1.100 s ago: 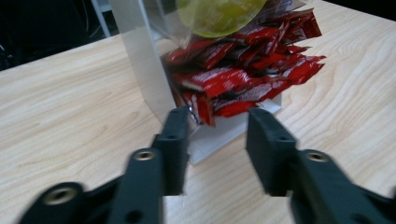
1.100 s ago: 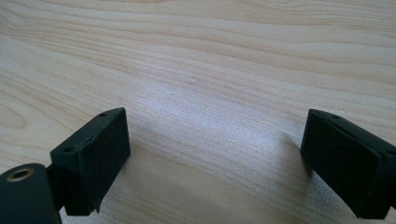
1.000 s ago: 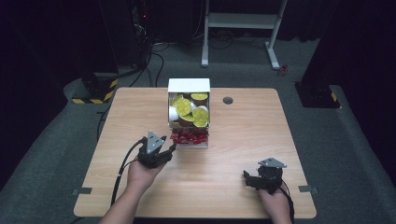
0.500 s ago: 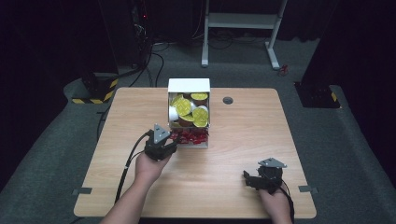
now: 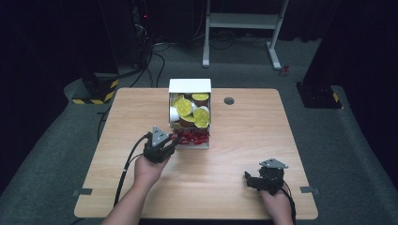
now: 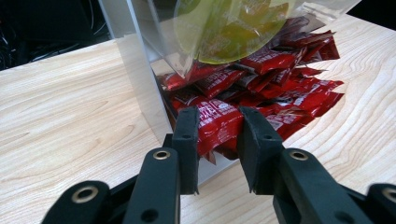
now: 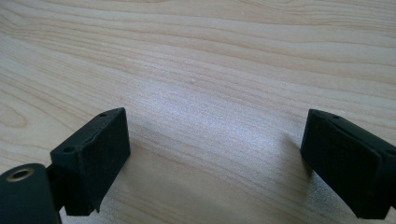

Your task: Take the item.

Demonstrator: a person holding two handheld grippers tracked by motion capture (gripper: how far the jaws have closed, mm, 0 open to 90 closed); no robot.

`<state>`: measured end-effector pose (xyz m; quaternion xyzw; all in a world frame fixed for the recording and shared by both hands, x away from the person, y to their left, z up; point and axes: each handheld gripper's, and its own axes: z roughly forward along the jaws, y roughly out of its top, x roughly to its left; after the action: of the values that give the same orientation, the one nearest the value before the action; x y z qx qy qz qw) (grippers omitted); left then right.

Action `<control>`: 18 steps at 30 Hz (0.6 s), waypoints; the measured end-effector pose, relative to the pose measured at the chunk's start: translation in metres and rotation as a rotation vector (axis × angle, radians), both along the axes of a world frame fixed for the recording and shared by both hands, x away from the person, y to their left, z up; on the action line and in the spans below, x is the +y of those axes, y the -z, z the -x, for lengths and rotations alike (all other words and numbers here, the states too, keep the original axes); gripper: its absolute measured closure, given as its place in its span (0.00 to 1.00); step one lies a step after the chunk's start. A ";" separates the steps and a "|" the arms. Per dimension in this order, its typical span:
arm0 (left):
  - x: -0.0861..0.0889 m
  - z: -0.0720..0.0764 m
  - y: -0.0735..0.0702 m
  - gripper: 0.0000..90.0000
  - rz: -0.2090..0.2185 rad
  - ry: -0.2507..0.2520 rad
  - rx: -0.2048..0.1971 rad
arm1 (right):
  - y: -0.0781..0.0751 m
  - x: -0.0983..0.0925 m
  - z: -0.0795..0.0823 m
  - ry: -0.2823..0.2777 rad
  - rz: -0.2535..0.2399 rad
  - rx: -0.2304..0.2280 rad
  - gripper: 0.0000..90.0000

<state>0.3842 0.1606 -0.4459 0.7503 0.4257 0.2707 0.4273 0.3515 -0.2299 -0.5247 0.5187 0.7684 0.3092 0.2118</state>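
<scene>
Red sauce packet [image 6: 217, 125] sits pinched between the left gripper's [image 6: 217, 140] jaws, which have just been closing; right gripper [image 7: 215, 158] rests wide open over bare table [image 7: 224, 56].

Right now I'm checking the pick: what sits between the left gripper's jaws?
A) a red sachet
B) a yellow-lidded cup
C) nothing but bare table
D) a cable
A: in the left gripper view, the left gripper has its jaws on either side of a red sachet at the front of the pile in the clear dispenser, pads pressing its edges; the jaws have just been closing.
</scene>
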 end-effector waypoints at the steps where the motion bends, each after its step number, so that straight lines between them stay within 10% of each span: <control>1: 0.000 0.001 0.000 0.79 -0.001 -0.001 -0.001 | 0.000 0.000 0.000 0.001 0.000 0.001 0.09; 18: 0.010 0.012 0.002 0.94 0.022 0.002 -0.018 | 0.000 0.000 0.000 0.000 0.000 0.000 0.09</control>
<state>0.3725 0.1701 -0.4475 0.7434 0.4242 0.2724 0.4396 0.3515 -0.2298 -0.5248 0.5187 0.7684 0.3091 0.2119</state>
